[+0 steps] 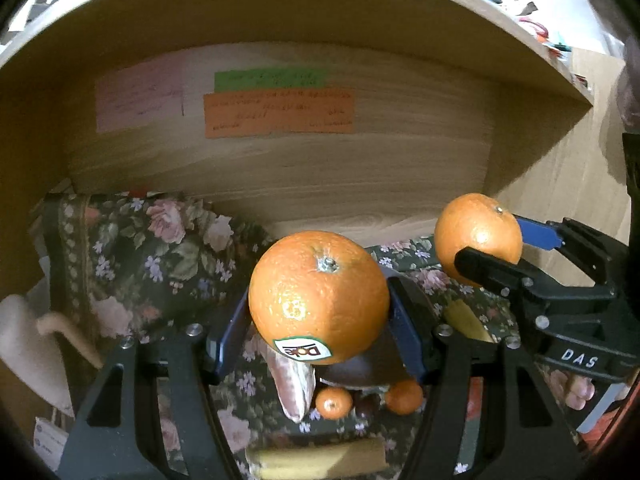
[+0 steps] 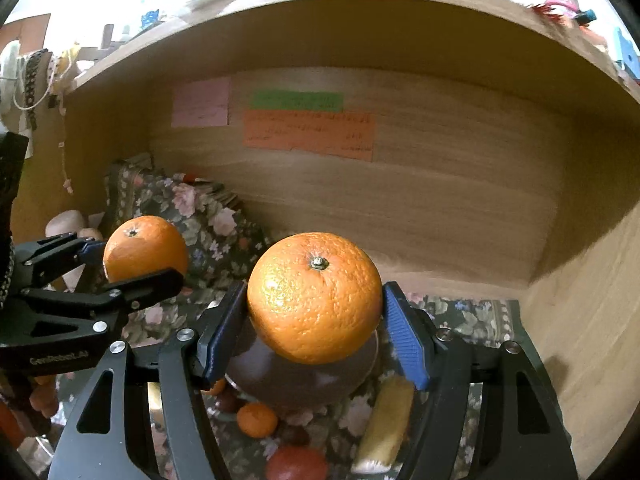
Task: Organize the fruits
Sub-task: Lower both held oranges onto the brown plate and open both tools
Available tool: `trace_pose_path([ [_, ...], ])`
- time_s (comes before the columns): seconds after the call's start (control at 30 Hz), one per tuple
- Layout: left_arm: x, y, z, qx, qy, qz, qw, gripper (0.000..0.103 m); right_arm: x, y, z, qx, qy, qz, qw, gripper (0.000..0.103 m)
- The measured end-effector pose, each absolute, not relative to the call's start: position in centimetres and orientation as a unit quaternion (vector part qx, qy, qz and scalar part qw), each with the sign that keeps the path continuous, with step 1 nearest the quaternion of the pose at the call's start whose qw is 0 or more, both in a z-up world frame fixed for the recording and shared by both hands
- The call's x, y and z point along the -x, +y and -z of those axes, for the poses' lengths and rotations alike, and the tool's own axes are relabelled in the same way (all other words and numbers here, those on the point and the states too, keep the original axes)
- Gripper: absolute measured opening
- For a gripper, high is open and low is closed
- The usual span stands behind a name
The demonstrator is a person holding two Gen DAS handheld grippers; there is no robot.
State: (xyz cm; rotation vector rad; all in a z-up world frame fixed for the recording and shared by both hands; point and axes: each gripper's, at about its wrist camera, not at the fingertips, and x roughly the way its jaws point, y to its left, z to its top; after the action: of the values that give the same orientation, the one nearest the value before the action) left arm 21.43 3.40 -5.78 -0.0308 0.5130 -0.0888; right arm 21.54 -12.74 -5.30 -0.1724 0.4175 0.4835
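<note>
My left gripper (image 1: pixel 318 320) is shut on a large orange with a Dole sticker (image 1: pixel 319 296), held above the floral cloth (image 1: pixel 160 248). My right gripper (image 2: pixel 314 320) is shut on a second orange (image 2: pixel 314 296). Each gripper shows in the other's view: the right one (image 1: pixel 504 256) with its orange (image 1: pixel 478 236) at the right, the left one (image 2: pixel 132 268) with its orange (image 2: pixel 146 248) at the left. A dark round plate (image 2: pixel 304 380) lies below. Small mandarins (image 1: pixel 334 402) (image 2: pixel 257 419), a banana (image 2: pixel 386 420) and a red fruit (image 2: pixel 298 464) lie around it.
A wooden shelf box (image 1: pixel 320 168) surrounds the scene, with coloured paper notes (image 1: pixel 280 112) on its back wall. A peeled pinkish fruit piece (image 1: pixel 294 384) and another banana (image 1: pixel 316 460) lie on the cloth. A cream object (image 1: pixel 28 340) stands at the left.
</note>
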Motion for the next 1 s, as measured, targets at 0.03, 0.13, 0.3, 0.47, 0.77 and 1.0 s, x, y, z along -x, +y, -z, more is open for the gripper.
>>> trace_pose_path([
  [0.03, -22.0, 3.6, 5.8, 0.017, 0.256, 0.044, 0.965, 0.065, -22.1, -12.6, 5.4, 0.085, 0.208, -0.238, 0.945, 0.065],
  [0.13, -23.7, 4.0, 6.1, 0.018, 0.268, 0.043, 0.962, 0.064, -23.3, -12.4, 5.5, 0.085, 0.217, -0.24, 0.942, 0.065],
  [0.3, -26.8, 4.2, 7.2, 0.012, 0.292, 0.04, 0.955, 0.065, -25.6, -11.8, 5.9, 0.097, 0.229, -0.231, 0.941, 0.065],
  [0.47, -30.0, 4.2, 8.8, 0.001, 0.328, 0.053, 0.943, 0.065, -28.1, -11.5, 6.7, 0.109, 0.25, -0.221, 0.936, 0.065],
  [0.77, -34.4, 4.0, 11.8, -0.019, 0.386, 0.071, 0.92, 0.065, -32.7, -11.1, 9.0, 0.124, 0.308, -0.209, 0.92, 0.065],
  [1.0, -36.7, 3.3, 13.9, -0.044, 0.423, 0.088, 0.901, 0.065, -34.5, -10.3, 10.6, 0.141, 0.344, -0.221, 0.902, 0.065],
])
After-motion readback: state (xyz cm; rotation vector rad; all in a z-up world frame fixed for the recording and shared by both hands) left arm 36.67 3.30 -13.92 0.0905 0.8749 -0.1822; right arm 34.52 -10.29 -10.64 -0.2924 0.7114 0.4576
